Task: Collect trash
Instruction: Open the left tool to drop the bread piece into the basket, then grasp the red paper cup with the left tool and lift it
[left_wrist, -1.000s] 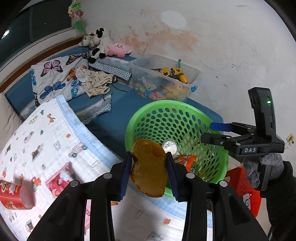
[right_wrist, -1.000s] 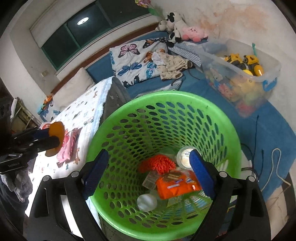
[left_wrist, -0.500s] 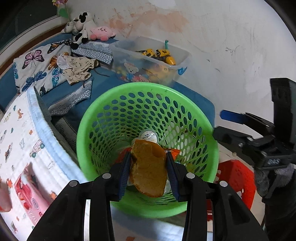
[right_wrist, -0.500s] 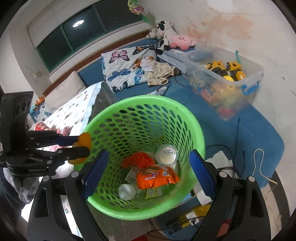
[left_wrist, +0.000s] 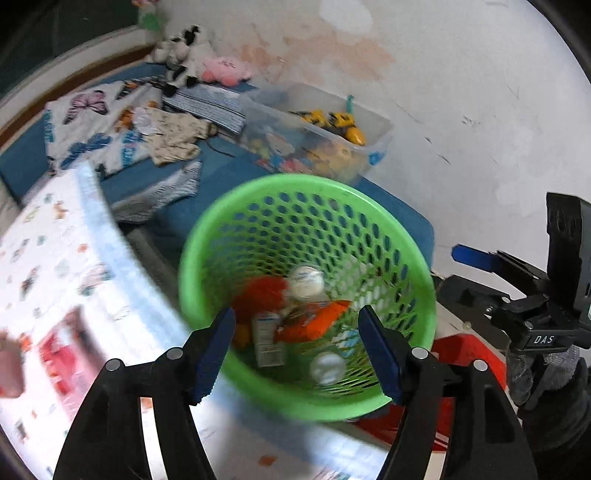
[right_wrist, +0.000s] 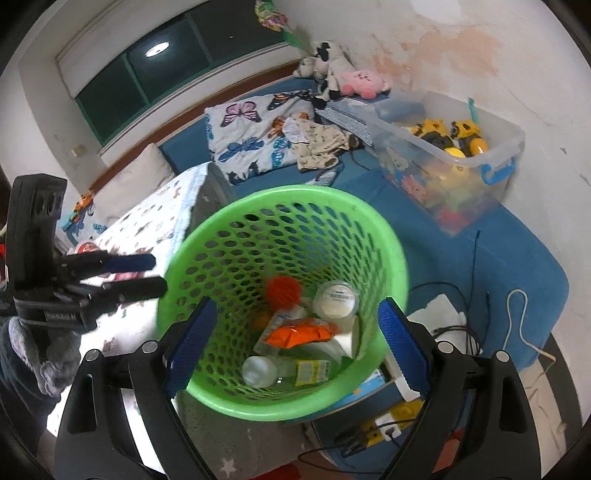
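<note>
A green mesh basket (left_wrist: 207, 266) stands beside the bed and also shows in the right wrist view (right_wrist: 391, 258). It holds an orange wrapper (right_wrist: 301, 333), a red fuzzy ball (right_wrist: 282, 290), a white lid (right_wrist: 336, 298), a clear bottle (right_wrist: 260, 371) and a small orange-brown piece (left_wrist: 241, 335) at its left side. My left gripper (left_wrist: 295, 350) is open and empty above the basket's near rim. My right gripper (right_wrist: 295, 347) is open and empty above the basket. It also shows at the right of the left wrist view (left_wrist: 476, 269).
A patterned white blanket (left_wrist: 55, 288) covers the bed to the left, with a red packet (left_wrist: 59, 350) on it. A clear toy bin (right_wrist: 450, 158), clothes and plush toys lie on the blue mattress behind. A red stool (left_wrist: 458, 350) and cables (right_wrist: 461, 295) are by the basket.
My left gripper has opened and let go of the orange-brown piece, which now lies in the basket. The left wrist view is blurred from motion. The right gripper stayed open above the basket.
</note>
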